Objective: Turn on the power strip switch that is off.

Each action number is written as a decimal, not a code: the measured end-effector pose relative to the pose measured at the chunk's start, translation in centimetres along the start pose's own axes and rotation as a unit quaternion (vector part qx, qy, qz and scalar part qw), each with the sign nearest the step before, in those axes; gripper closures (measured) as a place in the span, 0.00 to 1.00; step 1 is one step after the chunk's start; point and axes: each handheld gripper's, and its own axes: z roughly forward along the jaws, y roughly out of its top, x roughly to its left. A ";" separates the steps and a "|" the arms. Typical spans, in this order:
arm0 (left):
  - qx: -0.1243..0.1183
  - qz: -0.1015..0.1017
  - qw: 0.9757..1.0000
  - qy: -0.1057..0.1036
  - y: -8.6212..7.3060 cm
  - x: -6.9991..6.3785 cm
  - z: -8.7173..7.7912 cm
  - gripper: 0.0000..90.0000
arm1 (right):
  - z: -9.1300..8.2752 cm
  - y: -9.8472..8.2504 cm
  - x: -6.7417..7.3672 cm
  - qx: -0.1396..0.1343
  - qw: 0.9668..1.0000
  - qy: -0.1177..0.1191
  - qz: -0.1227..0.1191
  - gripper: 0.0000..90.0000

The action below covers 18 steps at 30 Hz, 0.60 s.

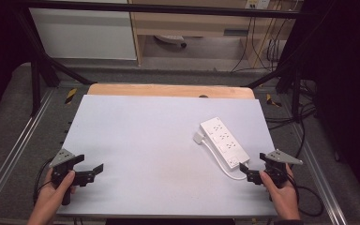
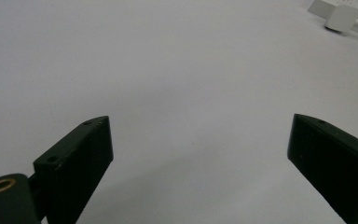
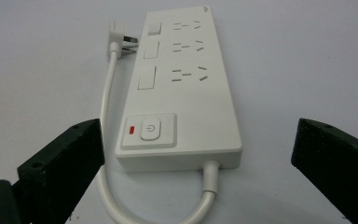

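A white power strip [image 1: 224,141] lies at an angle on the right side of the white tabletop [image 1: 145,136]. Its white cable [image 1: 228,171] loops from the near end back along its left side to the plug [image 1: 198,138]. In the right gripper view the power strip [image 3: 182,93] lies lengthwise straight ahead, with a power button [image 3: 150,129], a red indicator [image 3: 131,130] and the plug [image 3: 121,38] beside its far end. My right gripper [image 1: 253,162] [image 3: 198,135] is open just short of the strip's near end. My left gripper [image 1: 89,164] [image 2: 200,140] is open over bare table at the front left.
A wooden strip [image 1: 168,90] borders the table's far edge. Black frame posts [image 1: 35,79] and metal rails [image 1: 14,145] flank the table. Cables [image 1: 304,117] trail on the floor to the right. The plug [image 2: 342,16] appears far off in the left gripper view.
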 end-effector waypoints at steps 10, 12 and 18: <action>0.001 0.004 1.000 -0.001 0.0 0.0 0.0 0.07 | -0.4 0.3 0.6 -0.012 1.000 0.008 -0.003 0.03; 0.004 0.007 1.000 -0.001 -0.1 0.0 0.1 0.07 | -0.4 0.4 0.7 -0.016 1.000 0.008 -0.003 0.03; 0.006 0.007 1.000 0.001 -0.1 0.0 0.1 0.07 | -0.8 1.0 0.8 -0.046 0.999 0.008 0.008 0.03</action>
